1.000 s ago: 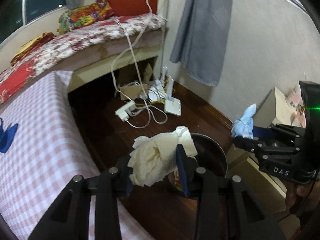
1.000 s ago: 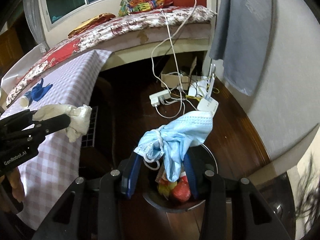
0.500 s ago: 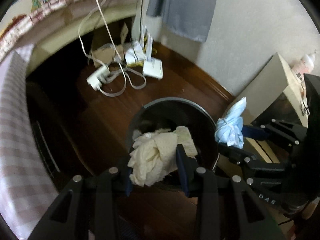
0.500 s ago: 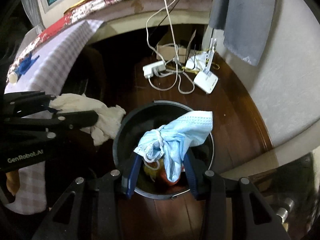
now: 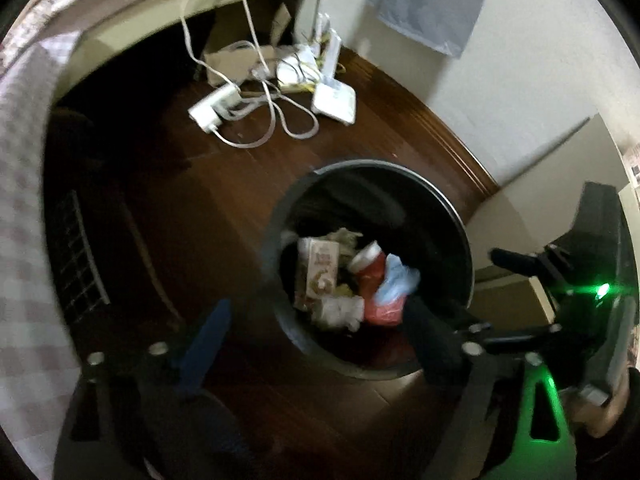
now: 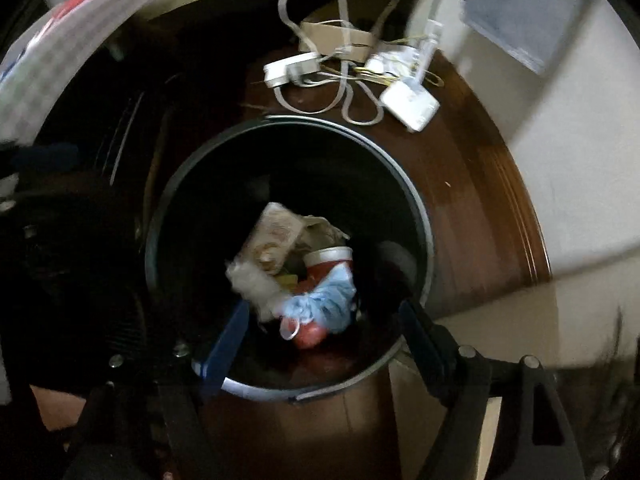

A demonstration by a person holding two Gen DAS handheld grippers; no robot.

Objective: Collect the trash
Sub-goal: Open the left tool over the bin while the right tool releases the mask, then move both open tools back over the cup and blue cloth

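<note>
A black round trash bin [image 5: 448, 208] [image 6: 416, 208] stands on the dark wood floor. Inside lie a blue face mask [image 5: 396, 282] [image 6: 326, 304], a crumpled whitish cloth [image 5: 340, 310] [image 6: 252, 280], a red cup [image 5: 370, 268] [image 6: 328, 266] and a carton [image 5: 320, 270] [image 6: 272, 232]. My left gripper [image 5: 316, 330] is open and empty above the bin's near rim. My right gripper [image 6: 324, 334] is open and empty over the bin; its body shows in the left wrist view [image 5: 560, 280].
A power strip [image 5: 212, 110] [image 6: 290, 68], white cables, a white router [image 5: 334, 102] [image 6: 410, 106] and a cardboard box [image 5: 236, 54] lie on the floor beyond the bin. A checkered tablecloth [image 5: 20, 200] hangs at left. A wall and beige cabinet [image 5: 532, 184] stand at right.
Both grippers opened over the bin. The cloth dropped from the left one and the face mask from the right one; both now lie inside the bin.
</note>
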